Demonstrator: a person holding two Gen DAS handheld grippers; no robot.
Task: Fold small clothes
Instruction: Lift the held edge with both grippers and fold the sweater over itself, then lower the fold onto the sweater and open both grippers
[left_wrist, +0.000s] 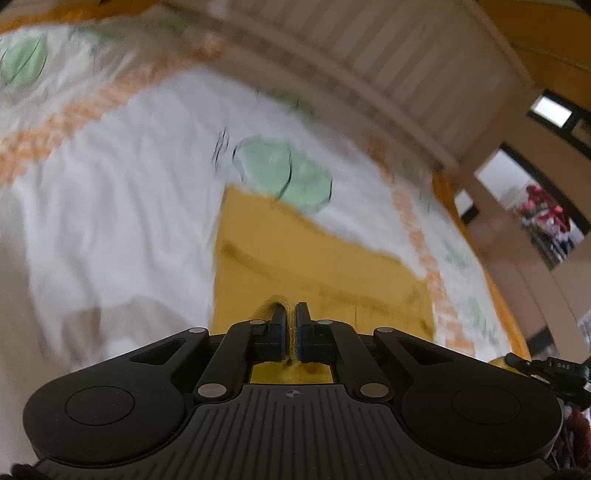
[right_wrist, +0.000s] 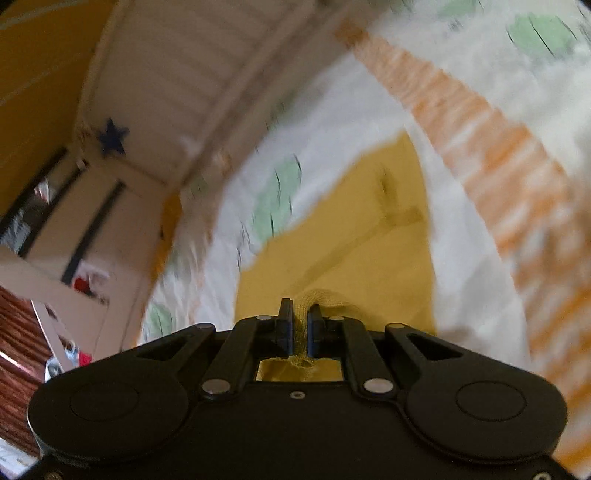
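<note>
A small mustard-yellow garment (left_wrist: 317, 258) hangs over a white bedsheet (left_wrist: 110, 206) with green and orange print. My left gripper (left_wrist: 291, 314) is shut on the garment's near edge, with yellow cloth pinched between the pads. In the right wrist view the same yellow garment (right_wrist: 354, 243) spreads ahead over the sheet (right_wrist: 332, 122). My right gripper (right_wrist: 300, 314) is shut on a bunched ribbed edge of it. Both views are motion-blurred.
A white slatted bed rail (left_wrist: 388, 62) runs along the far side of the bed and also shows in the right wrist view (right_wrist: 207, 74). Yellow walls, a doorway (left_wrist: 532, 206) and white furniture (right_wrist: 92, 229) lie beyond. The other gripper's tip (left_wrist: 546, 369) shows at right.
</note>
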